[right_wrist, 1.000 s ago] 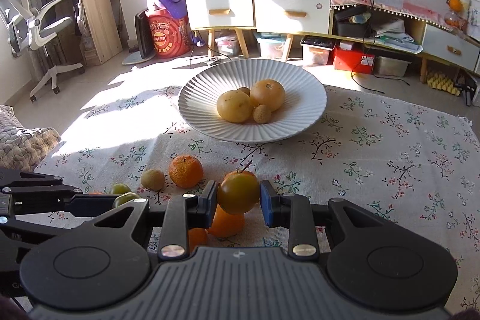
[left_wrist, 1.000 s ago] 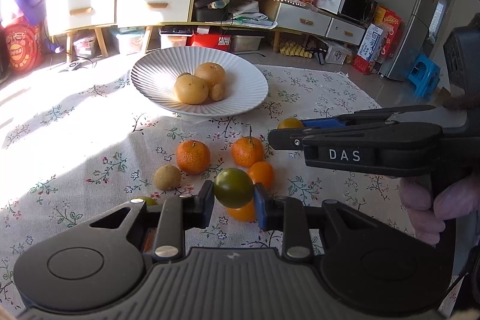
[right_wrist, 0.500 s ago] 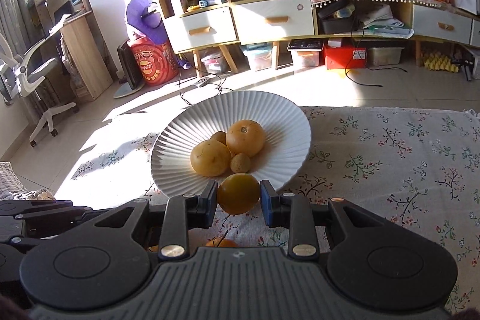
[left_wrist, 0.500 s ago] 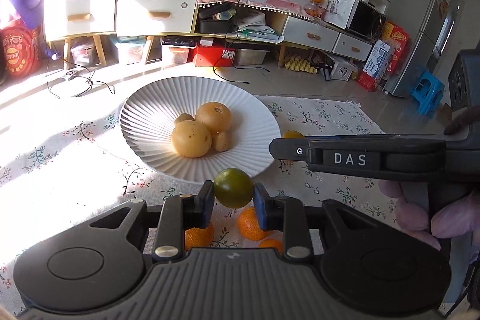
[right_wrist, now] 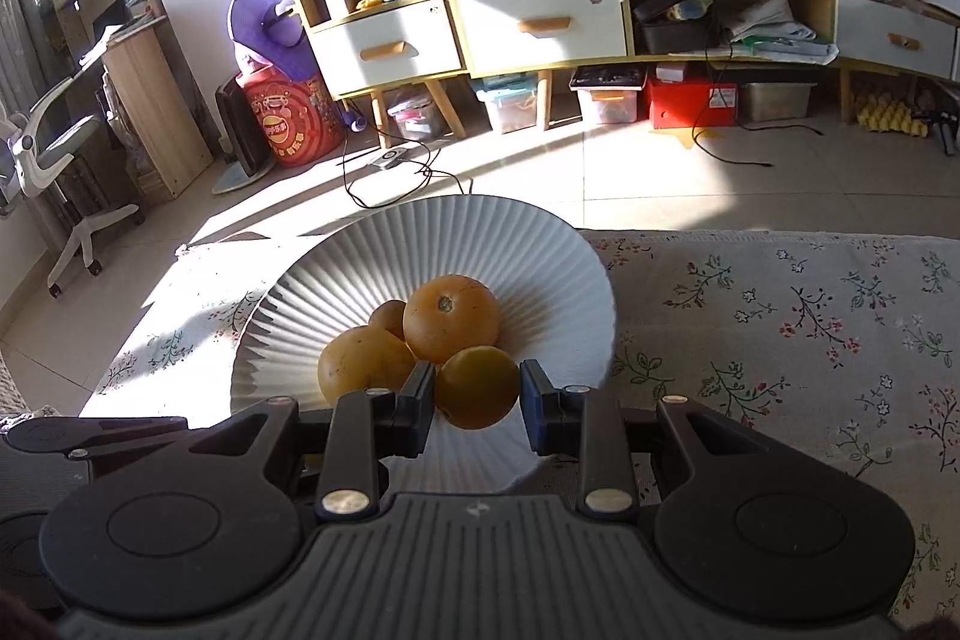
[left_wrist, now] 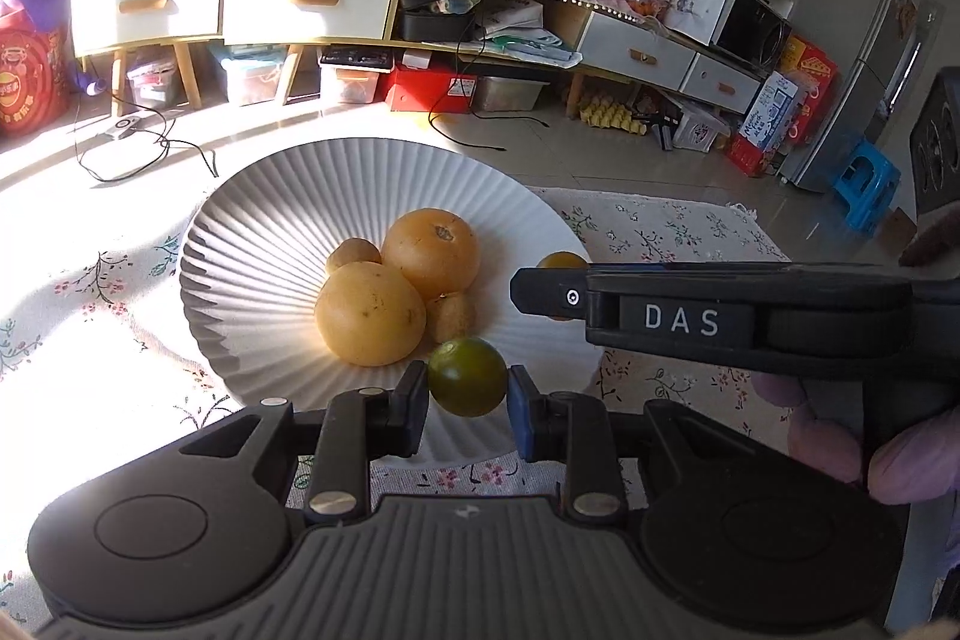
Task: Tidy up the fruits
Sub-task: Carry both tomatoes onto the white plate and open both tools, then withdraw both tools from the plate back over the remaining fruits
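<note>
A white ribbed plate (left_wrist: 252,220) (right_wrist: 540,250) on the flowered cloth holds a large orange (left_wrist: 431,253) (right_wrist: 451,319), a yellow round fruit (left_wrist: 370,313) (right_wrist: 360,361) and two small brown fruits. My left gripper (left_wrist: 467,394) is shut on a green citrus (left_wrist: 467,376) over the plate's near part. My right gripper (right_wrist: 477,397) is shut on an orange-yellow citrus (right_wrist: 477,387) over the plate's near edge. The right gripper also shows side-on in the left wrist view (left_wrist: 543,289), with its fruit (left_wrist: 561,260) at its tip.
The flowered tablecloth (right_wrist: 780,316) spreads to the right of the plate. Past the table's far edge is tiled floor with cables, then a low cabinet with drawers (right_wrist: 540,25). A fridge (left_wrist: 864,40) and blue stool (left_wrist: 864,184) stand far right.
Both grippers moved forward with their fruits, from above the loose fruits on the cloth to over the plate's near part. The loose fruits have dropped out of view.
</note>
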Tool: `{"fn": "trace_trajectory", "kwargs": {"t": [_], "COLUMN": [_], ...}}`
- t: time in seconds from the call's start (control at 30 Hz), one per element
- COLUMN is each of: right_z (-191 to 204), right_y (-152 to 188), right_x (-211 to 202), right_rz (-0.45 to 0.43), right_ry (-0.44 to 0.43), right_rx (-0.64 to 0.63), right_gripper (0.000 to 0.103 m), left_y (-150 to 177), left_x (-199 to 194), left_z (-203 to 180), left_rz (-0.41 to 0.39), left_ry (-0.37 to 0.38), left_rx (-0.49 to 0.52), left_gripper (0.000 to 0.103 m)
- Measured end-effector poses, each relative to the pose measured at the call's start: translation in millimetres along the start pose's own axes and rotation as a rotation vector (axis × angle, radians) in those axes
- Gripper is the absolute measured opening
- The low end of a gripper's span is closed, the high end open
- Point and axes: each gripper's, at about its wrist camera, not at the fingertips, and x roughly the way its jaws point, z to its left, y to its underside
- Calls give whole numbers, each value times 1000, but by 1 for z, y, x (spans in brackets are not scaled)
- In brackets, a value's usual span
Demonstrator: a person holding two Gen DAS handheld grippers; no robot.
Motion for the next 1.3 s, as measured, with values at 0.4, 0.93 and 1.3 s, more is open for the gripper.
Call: {"fn": "trace_trajectory", "kwargs": {"t": [0.4,0.93,1.3], "right_z": [-2,-2,6], "right_y": [-4,-8,-7], "right_x": [19,15,-12], "right_rz": [30,30,18], "right_ry": [-3,-8,9], "right_rx": [-10,10,-24], "right_gripper": [27,44,64], "left_y": [-2,-4,-1], "left_x": [10,7,-18], "left_z": [4,2,0], "left_rz": [3,-3,6], "left_ry": [2,7,13], "left_rx": [-28,-16,29], "left_gripper": [17,35,51]}}
